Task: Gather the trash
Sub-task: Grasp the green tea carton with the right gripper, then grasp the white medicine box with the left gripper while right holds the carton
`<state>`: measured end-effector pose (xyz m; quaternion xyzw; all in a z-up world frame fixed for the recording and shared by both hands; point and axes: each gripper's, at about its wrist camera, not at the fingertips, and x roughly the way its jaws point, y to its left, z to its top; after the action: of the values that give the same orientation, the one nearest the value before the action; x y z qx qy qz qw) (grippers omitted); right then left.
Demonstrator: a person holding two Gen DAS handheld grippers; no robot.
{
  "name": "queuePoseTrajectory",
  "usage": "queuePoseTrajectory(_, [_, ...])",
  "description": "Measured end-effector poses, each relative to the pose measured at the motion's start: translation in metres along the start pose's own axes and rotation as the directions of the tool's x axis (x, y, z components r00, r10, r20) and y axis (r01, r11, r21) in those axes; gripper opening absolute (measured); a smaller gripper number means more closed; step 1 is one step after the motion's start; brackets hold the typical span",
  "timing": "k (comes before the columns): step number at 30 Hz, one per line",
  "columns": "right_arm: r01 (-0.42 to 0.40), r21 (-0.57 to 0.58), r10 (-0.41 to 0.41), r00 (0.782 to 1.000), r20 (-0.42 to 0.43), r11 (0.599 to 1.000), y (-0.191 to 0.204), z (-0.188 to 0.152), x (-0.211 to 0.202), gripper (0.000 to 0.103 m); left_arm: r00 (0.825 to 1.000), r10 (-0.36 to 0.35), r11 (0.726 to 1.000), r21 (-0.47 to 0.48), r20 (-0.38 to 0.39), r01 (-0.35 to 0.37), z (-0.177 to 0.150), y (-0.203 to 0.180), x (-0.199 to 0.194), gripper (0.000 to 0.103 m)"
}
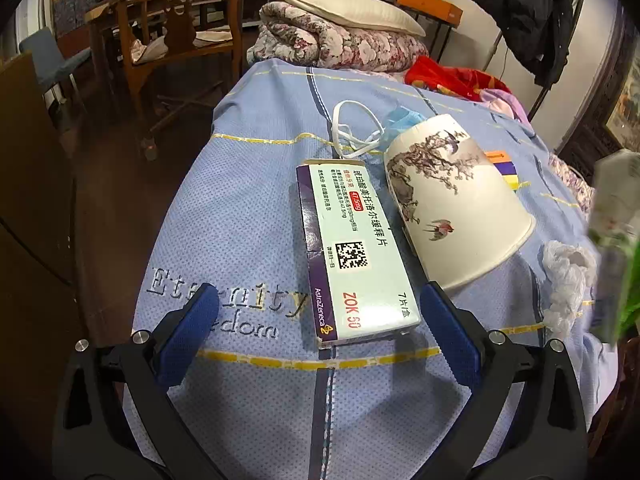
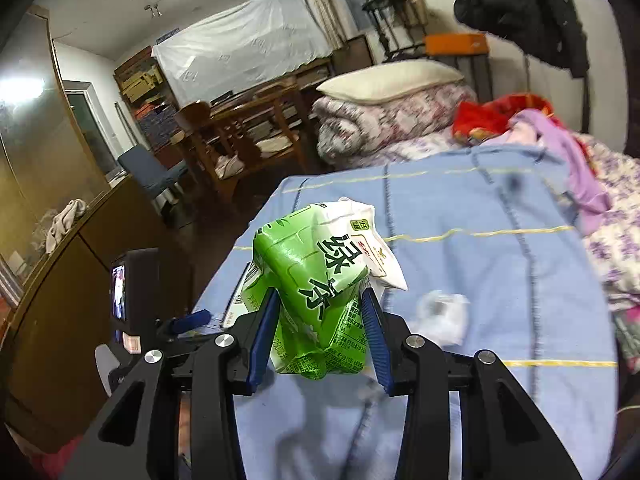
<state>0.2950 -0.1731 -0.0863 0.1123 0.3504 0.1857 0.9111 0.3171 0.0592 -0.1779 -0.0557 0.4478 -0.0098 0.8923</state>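
Observation:
My left gripper (image 1: 320,300) is open, its blue pads on either side of the near end of a medicine box (image 1: 352,252) lying on the blue bedsheet (image 1: 240,220). A white paper cup (image 1: 452,200) with a painted tree lies on its side just right of the box. A blue face mask (image 1: 376,128) with white loops lies behind them. Crumpled white tissue (image 1: 564,280) lies at the right. My right gripper (image 2: 320,300) is shut on a crushed green tea carton (image 2: 316,284), held above the bed; the carton shows blurred at the left wrist view's right edge (image 1: 616,240).
A folded floral quilt (image 1: 336,44) with a pillow (image 1: 352,10) sits at the bed's far end. Red and purple clothes (image 2: 532,128) lie at the far right. Wooden chairs (image 1: 172,40) stand on the floor to the left. A wooden cabinet (image 2: 80,280) flanks the bed's left.

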Motion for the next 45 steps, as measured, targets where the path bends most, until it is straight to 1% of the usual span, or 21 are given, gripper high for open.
queuePoseTrajectory(3, [0.06,0.003,-0.06,0.998,0.009,0.998,-0.012,-0.009,-0.018,0.042,1.0,0.006,1.0,0.003,-0.002,-0.006,0.0,0.0,0.0,0.096])
queuePoseTrajectory(4, [0.081,0.019,-0.081,0.997,0.006,0.997,-0.02,-0.014,-0.025,0.042,1.0,0.005,1.0,0.003,-0.002,-0.005,0.0,0.0,0.001,0.096])
queuePoseTrajectory(7, [0.104,0.064,-0.103,0.995,-0.006,0.993,-0.04,-0.023,-0.035,0.042,1.0,0.01,1.0,0.005,-0.003,-0.01,0.0,-0.001,0.001,0.096])
queuePoseTrajectory(13, [0.164,0.141,-0.157,0.986,-0.063,0.976,-0.075,-0.05,-0.043,0.042,0.999,0.035,0.999,0.021,-0.011,-0.035,0.0,-0.003,0.004,0.096])
queuePoseTrajectory(15, [0.176,0.158,-0.165,0.983,-0.08,0.972,-0.082,-0.057,-0.04,0.042,0.999,0.046,0.999,0.027,-0.014,-0.045,0.0,-0.005,0.005,0.096])
queuePoseTrajectory(17, [0.162,0.173,-0.15,0.985,-0.084,0.971,-0.087,-0.063,-0.037,0.043,0.998,0.055,0.998,0.034,-0.017,-0.054,0.0,-0.006,0.005,0.096])
queuePoseTrajectory(21, [0.18,0.13,-0.171,0.983,-0.073,0.975,-0.081,-0.065,-0.033,0.043,0.997,0.074,0.996,0.044,-0.023,-0.073,-0.001,-0.009,0.006,0.096])
queuePoseTrajectory(24, [0.171,0.139,-0.163,0.984,-0.07,0.975,-0.08,-0.066,-0.033,0.043,0.996,0.082,0.996,0.049,-0.026,-0.081,0.0,-0.01,0.006,0.096])
queuePoseTrajectory(28, [0.163,0.144,-0.154,0.986,-0.067,0.976,-0.08,-0.066,-0.033,0.044,0.998,0.065,0.997,0.035,-0.02,-0.065,0.001,-0.009,0.005,0.096])
queuePoseTrajectory(31, [0.164,0.145,-0.155,0.986,-0.067,0.976,-0.08,-0.066,-0.033,0.044,0.998,0.058,0.998,0.035,-0.013,-0.058,0.001,-0.009,0.004,0.093])
queuePoseTrajectory(32, [0.162,0.148,-0.153,0.986,-0.068,0.976,-0.081,-0.065,-0.033,0.044,0.998,0.055,0.998,0.036,-0.011,-0.054,0.001,-0.009,0.003,0.091])
queuePoseTrajectory(33, [0.159,0.153,-0.15,0.986,-0.071,0.975,-0.082,-0.065,-0.032,0.044,0.999,0.046,0.998,0.04,-0.006,-0.046,0.002,-0.009,0.002,0.086])
queuePoseTrajectory(36, [0.151,0.167,-0.14,0.987,-0.075,0.974,-0.086,-0.065,-0.031,0.045,1.0,-0.011,0.999,0.041,0.013,0.011,0.007,-0.01,-0.003,0.073])
queuePoseTrajectory(38, [0.153,0.164,-0.142,0.987,-0.076,0.975,-0.085,-0.065,-0.031,0.045,0.999,-0.051,0.998,0.029,0.015,0.05,0.011,-0.008,-0.005,0.069])
queuePoseTrajectory(42, [0.154,0.163,-0.143,0.987,-0.078,0.975,-0.085,-0.064,-0.03,0.046,0.994,-0.112,0.994,0.001,0.018,0.112,0.02,-0.001,-0.007,0.069])
queuePoseTrajectory(45, [0.151,0.168,-0.139,0.987,-0.078,0.974,-0.086,-0.064,-0.03,0.046,0.994,-0.113,0.993,-0.016,0.01,0.113,0.026,0.002,-0.003,0.07])
